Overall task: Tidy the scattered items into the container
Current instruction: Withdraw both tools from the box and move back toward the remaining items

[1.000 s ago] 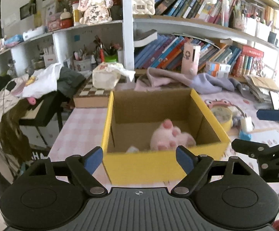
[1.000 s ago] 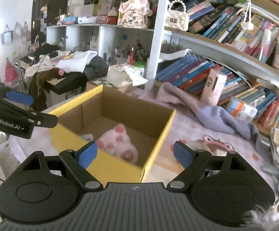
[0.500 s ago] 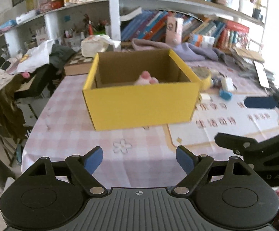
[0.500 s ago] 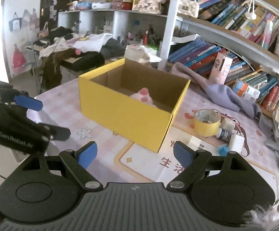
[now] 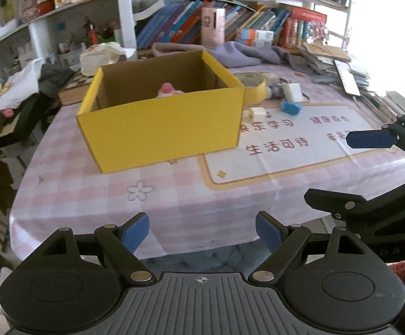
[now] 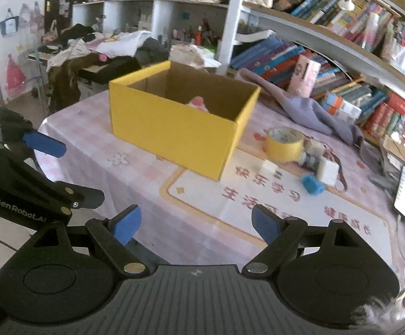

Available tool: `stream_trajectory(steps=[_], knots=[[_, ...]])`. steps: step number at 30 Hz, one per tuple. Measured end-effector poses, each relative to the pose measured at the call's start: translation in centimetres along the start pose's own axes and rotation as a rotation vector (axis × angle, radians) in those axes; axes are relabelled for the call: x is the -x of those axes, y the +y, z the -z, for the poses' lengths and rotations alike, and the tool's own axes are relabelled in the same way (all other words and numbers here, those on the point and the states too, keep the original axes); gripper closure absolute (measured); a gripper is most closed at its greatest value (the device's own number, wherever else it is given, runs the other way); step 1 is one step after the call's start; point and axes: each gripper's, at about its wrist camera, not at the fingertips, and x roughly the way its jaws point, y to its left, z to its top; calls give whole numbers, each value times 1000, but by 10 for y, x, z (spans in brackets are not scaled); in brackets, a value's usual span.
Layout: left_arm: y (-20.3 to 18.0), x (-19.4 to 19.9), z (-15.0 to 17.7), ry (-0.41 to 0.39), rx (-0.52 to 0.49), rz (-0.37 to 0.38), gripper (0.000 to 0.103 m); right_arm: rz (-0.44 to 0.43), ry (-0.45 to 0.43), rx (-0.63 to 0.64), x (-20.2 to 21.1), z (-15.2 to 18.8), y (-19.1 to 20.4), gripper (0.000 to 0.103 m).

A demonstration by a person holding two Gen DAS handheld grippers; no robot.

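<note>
We pull back from yellow box (image 5: 160, 128); both grippers, left (image 5: 202, 230) and right (image 6: 196, 223), fingers wide open, empty. Tape roll (image 6: 284, 145), small bits right of box still out.

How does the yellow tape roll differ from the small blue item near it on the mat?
The yellow tape roll is a wide open ring lying flat; the blue item is smaller, solid-looking and on its side. The tape roll sits nearer the yellow box; the blue item lies farther out. Both remain outside the box.
</note>
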Motion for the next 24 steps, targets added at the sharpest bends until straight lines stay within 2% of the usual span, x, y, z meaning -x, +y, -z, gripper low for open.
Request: stream_trajectory(steps=[6,14,24], knots=[[-13,-5,3,3,-26,36,17,34,40,-16,3,16,-8,17],[-24,-15,-3,11,-28,67,17,84,67,-27,1,22,-22,19],[-56,-38,-22,30,-95,145,17,171,126,-106,6,41,-61,20]])
